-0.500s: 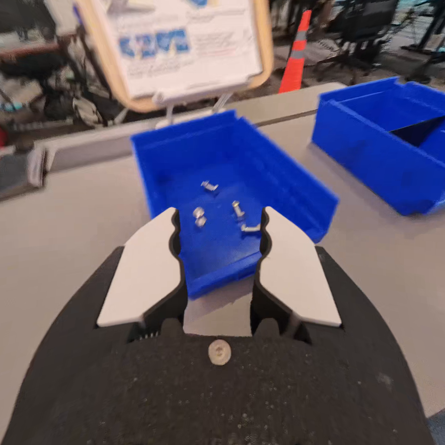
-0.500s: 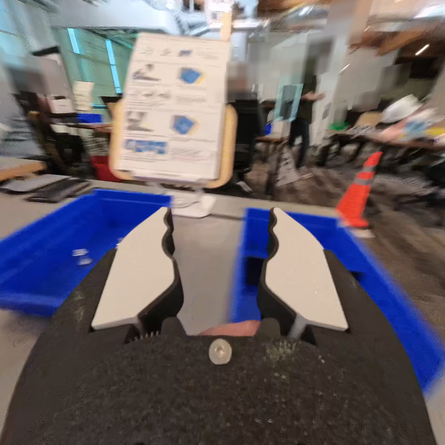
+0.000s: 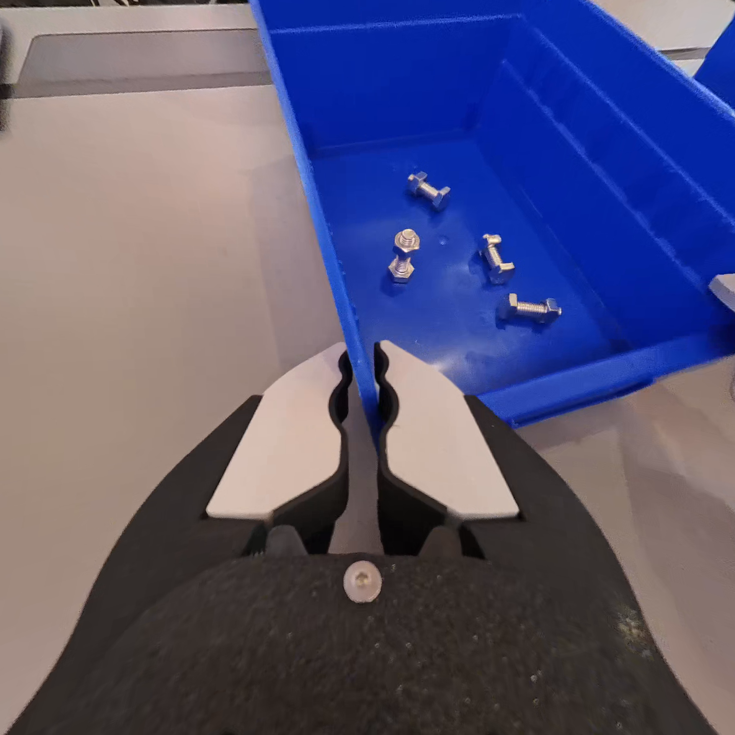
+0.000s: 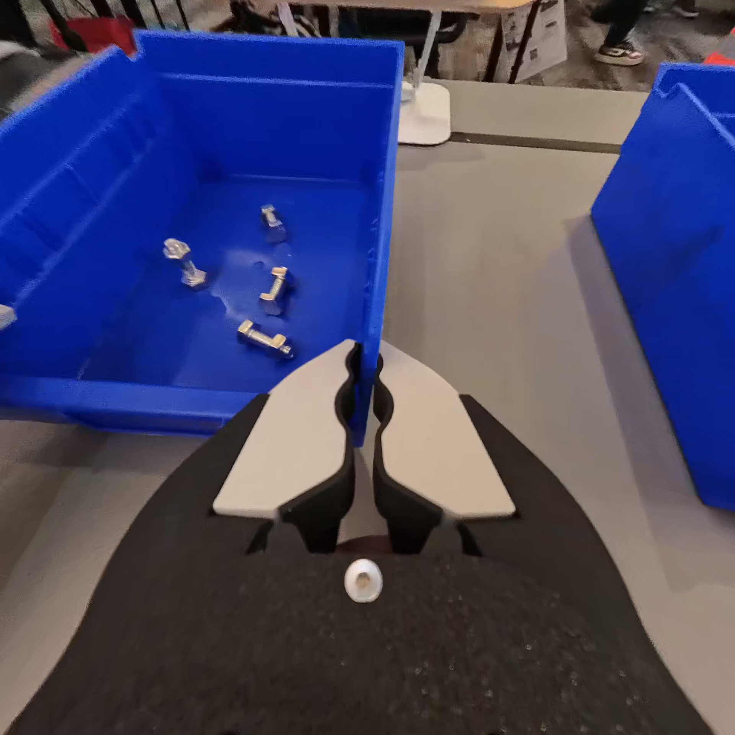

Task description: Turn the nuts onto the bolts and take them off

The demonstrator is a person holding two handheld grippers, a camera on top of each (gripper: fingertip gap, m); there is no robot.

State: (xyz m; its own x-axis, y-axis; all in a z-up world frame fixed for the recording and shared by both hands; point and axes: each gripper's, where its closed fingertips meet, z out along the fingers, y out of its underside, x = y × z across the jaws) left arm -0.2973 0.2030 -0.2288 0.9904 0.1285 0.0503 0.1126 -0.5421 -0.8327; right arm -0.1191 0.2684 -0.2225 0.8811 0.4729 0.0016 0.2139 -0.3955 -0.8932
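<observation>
You get even, soft indoor light. Pale glare sits on the blue bin [image 3: 564, 119] floor; the second bin [image 4: 676, 278] casts a faint shadow on the tabletop [image 4: 497, 278]. Wide-angle bending and blur grow toward your edges.

Grey table [image 4: 497, 278] with two blue bins [image 4: 278, 131] [image 4: 676, 278] and a white stand base [image 4: 425, 115].
</observation>
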